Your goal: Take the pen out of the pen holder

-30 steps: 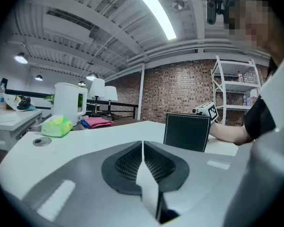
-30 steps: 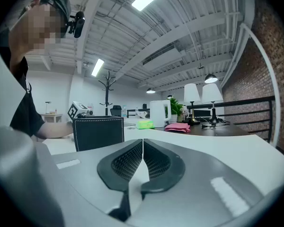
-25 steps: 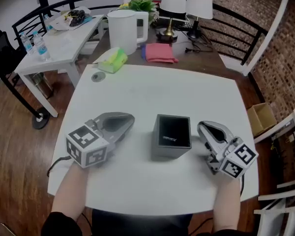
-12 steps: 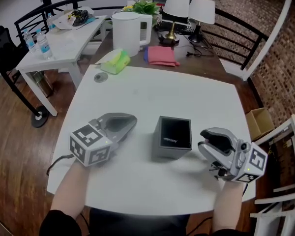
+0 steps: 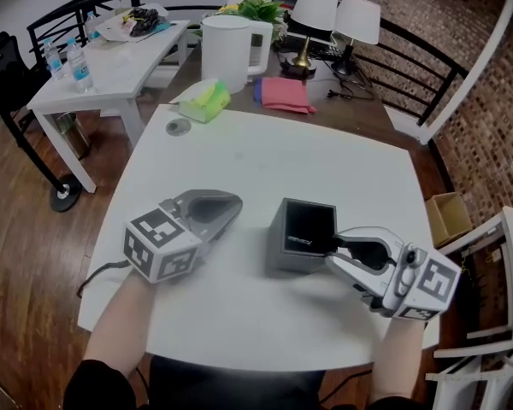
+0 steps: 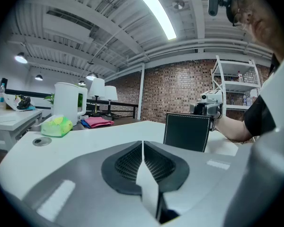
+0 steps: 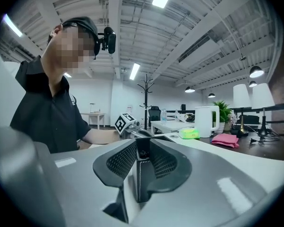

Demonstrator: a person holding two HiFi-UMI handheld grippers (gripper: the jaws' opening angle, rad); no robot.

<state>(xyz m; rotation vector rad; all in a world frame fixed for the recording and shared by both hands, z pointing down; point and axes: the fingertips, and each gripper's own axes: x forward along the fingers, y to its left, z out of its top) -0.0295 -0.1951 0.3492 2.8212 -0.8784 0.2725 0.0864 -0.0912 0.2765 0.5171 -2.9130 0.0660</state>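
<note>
Head view: what looks like the dark pen (image 5: 297,241) lies inside the square black stitched pen holder (image 5: 284,259) on the white worktop (image 5: 265,161), so nothing is out yet; your right gripper (image 5: 331,254) straddles the holder's right wall. Left gripper view: your left gripper (image 6: 143,148) is pressed together, empty, resting apart from the holder. Right gripper view: jaws wide but closing, holder wall between them, no pen gripped; grasping and lifting are left, I judge.
</note>
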